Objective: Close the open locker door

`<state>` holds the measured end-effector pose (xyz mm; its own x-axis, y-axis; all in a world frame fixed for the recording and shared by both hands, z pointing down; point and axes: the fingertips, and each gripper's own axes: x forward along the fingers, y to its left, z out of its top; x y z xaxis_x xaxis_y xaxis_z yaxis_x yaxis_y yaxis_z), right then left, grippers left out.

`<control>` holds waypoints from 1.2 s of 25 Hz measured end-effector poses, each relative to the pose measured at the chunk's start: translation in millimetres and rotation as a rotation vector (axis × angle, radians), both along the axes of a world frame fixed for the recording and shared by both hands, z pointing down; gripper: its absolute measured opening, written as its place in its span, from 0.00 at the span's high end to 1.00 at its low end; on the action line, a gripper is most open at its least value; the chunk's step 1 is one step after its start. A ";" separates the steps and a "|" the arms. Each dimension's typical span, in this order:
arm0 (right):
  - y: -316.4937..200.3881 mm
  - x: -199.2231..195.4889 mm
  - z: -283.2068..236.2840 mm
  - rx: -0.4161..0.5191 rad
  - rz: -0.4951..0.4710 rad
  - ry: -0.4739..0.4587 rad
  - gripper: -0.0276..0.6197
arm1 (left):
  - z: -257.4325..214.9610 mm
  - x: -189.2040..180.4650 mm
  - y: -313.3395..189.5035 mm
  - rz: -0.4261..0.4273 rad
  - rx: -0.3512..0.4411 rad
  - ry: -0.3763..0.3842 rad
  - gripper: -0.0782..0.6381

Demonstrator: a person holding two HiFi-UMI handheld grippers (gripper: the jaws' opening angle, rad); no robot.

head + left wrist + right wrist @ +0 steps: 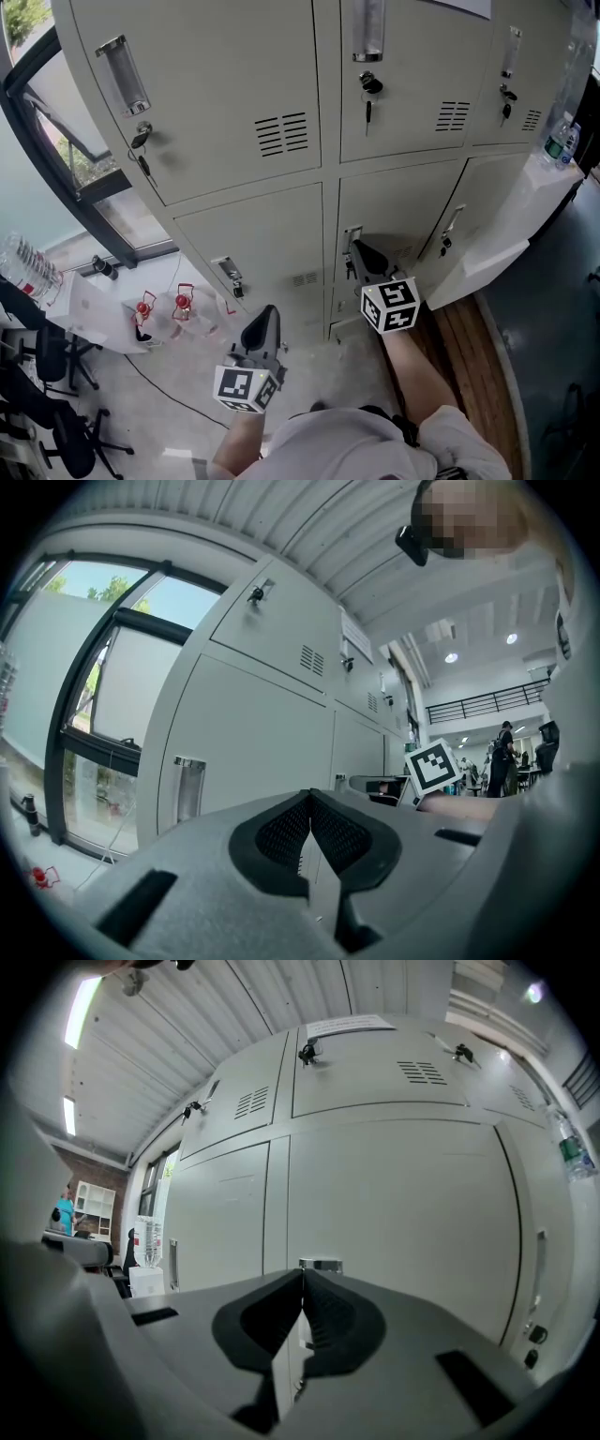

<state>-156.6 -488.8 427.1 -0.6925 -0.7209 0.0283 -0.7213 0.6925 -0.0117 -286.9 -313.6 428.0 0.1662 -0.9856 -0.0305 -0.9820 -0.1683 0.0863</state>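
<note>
The beige locker wall fills the head view. The bottom-right locker door (506, 220) stands ajar, its lower edge swung out over the floor, with a handle (450, 225) near its left side. My right gripper (359, 249) is shut and empty, its tips right by the metal handle (352, 236) of the middle lower door, left of the open door. In the right gripper view the shut right gripper (302, 1277) points at that handle (321, 1266). My left gripper (268, 317) is shut and empty, held low before the lower-left door; the left gripper (309, 799) faces its handle (187, 785).
A white table (103, 319) with two red items (145, 307) and clear bottles (23, 262) stands at the left by the window. Black chairs (52, 375) are lower left. Water bottles (562, 141) stand on a white ledge at the right. A wooden strip (464, 337) borders the dark floor.
</note>
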 end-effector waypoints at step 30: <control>127.5 117.0 9.3 -0.028 0.189 -0.104 0.94 | -16.5 59.4 5.4 0.129 0.050 -0.013 0.88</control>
